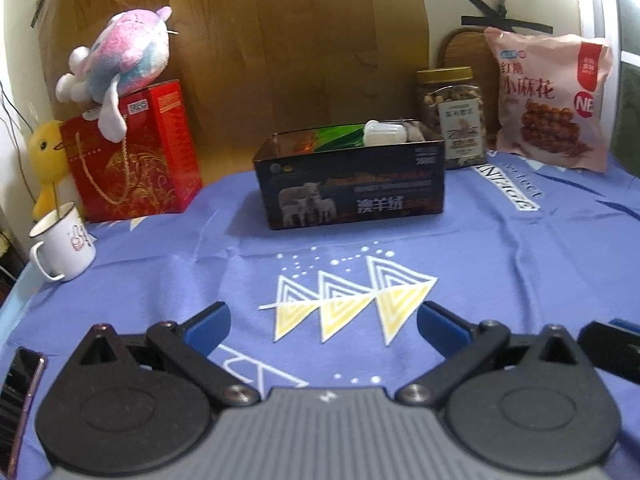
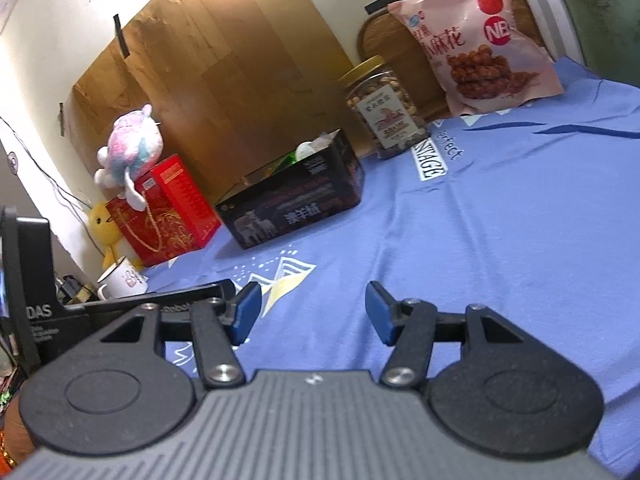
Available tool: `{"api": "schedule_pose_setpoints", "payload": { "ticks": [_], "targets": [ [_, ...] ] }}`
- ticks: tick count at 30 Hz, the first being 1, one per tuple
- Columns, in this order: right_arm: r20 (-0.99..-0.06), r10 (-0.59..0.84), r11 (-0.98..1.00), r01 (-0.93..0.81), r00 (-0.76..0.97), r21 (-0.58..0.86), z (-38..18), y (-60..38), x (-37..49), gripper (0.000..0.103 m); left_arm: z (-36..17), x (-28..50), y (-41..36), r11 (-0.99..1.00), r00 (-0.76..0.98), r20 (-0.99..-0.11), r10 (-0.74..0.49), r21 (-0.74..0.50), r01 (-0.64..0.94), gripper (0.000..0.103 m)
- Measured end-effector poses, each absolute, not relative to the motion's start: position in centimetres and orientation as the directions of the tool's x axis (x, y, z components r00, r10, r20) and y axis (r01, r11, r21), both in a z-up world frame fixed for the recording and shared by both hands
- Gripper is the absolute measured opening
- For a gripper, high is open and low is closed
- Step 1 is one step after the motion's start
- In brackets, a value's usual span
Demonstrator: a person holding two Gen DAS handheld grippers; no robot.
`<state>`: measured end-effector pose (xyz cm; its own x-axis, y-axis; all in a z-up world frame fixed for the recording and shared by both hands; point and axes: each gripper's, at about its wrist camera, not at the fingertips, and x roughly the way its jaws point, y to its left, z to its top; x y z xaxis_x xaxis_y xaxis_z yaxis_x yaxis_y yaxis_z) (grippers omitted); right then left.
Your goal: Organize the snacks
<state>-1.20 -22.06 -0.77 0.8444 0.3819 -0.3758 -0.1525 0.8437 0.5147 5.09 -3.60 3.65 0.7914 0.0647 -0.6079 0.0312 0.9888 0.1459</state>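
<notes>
A dark open box [image 1: 352, 184] with sheep printed on its front stands at the back middle of the blue cloth [image 1: 500, 264]; a white packet [image 1: 382, 133] and green wrappers lie inside it. The same box [image 2: 292, 204] shows in the right wrist view. To its right stand a clear jar of nuts [image 1: 452, 116] [image 2: 384, 108] with a gold lid and a pink snack bag [image 1: 554, 98] [image 2: 476, 36] leaning on the wall. My left gripper [image 1: 324, 326] hovers open over the cloth's near part, with nothing between its blue pads. My right gripper [image 2: 314, 312] is open and empty too.
A red gift box [image 1: 136, 152] with a plush toy [image 1: 120, 56] on top stands at the back left, beside a yellow plush [image 1: 48, 160] and a white mug [image 1: 64, 244]. A phone [image 1: 18, 392] lies at the near left edge. A wooden board leans behind the jar.
</notes>
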Motion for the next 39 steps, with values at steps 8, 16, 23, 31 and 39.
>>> {"api": "schedule_pose_setpoints", "payload": {
  "ticks": [8,16,23,31,39],
  "targets": [
    [-0.375,0.402,0.833,-0.163,0.835,0.529,-1.3,-21.3,-1.8,0.063,3.5,4.9,-3.6,0.981,0.8,-0.59,0.107,0.192,0.01,0.103],
    [-0.366,0.405,0.829,-0.168,0.838,0.533,-1.3,-21.2,-2.2,0.063,3.5,4.5,-4.0,0.975,0.808,-0.575,0.128,0.224,0.004,0.103],
    [-0.36,0.409,0.826,-0.172,0.838,0.537,-1.2,-21.1,-2.4,0.064,3.5,4.5,-3.8,0.971,0.811,-0.568,0.14,0.238,-0.001,0.103],
    [-0.363,0.413,0.824,-0.172,0.835,0.54,-1.2,-21.0,-2.2,0.064,3.4,4.6,-3.4,0.97,0.81,-0.566,0.152,0.244,-0.012,0.103],
    [-0.37,0.419,0.822,-0.173,0.829,0.543,-1.3,-20.7,-2.1,0.066,3.2,4.6,-3.0,0.978,0.792,-0.597,0.125,0.209,0.004,0.103]
  ]
}}
